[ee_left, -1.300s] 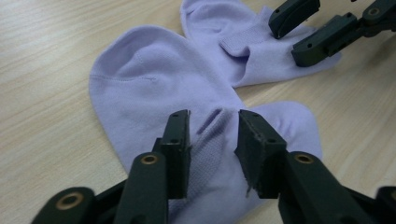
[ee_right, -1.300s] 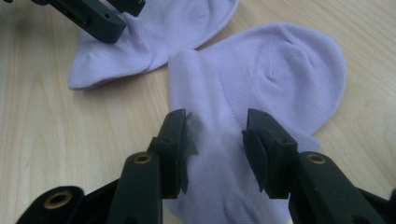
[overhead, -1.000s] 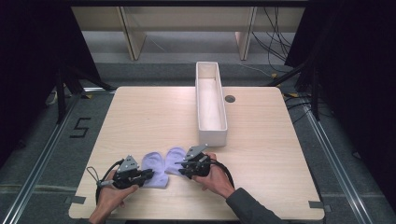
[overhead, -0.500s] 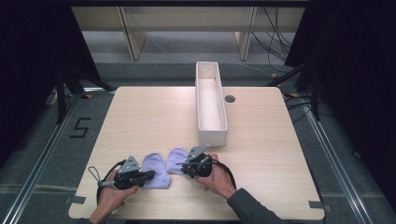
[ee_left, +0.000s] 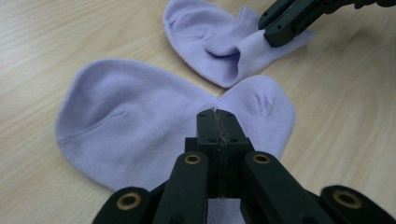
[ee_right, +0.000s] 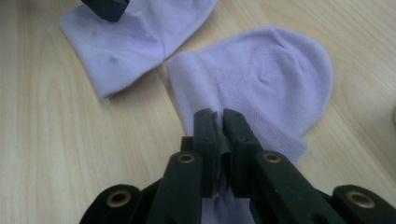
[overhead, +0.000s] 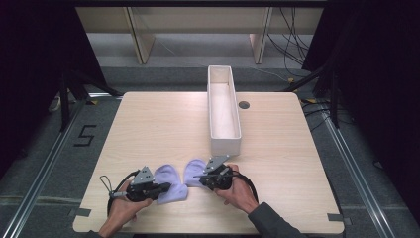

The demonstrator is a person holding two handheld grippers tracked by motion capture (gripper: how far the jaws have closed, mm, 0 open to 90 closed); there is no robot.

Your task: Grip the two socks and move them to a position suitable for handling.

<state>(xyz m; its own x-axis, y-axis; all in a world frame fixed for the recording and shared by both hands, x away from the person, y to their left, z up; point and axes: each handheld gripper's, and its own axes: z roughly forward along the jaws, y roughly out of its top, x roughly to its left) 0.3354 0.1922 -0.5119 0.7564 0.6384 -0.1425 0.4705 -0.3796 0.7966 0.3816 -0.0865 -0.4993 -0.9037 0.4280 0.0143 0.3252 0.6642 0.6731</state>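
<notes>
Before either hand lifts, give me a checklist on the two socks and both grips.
1. Left gripper shut on left sock: ok.
2. Right gripper pinching right sock, jaws just closing: ok.
3. Socks apart, not overlapping: cannot tell; they meet at one edge.
4. Both socks flat on the table: ok.
5. White bin free of the hands: ok.

A: What's under the left gripper (ee_left: 218, 122)?
B: A lilac sock (ee_left: 140, 130) flat on the wooden table (ee_left: 46, 42); the jaws are pressed together on its cuff end.
A: And beyond it?
B: A second lilac sock (ee_left: 210, 37), its edge pinched by the right gripper (ee_left: 275, 35)
</notes>
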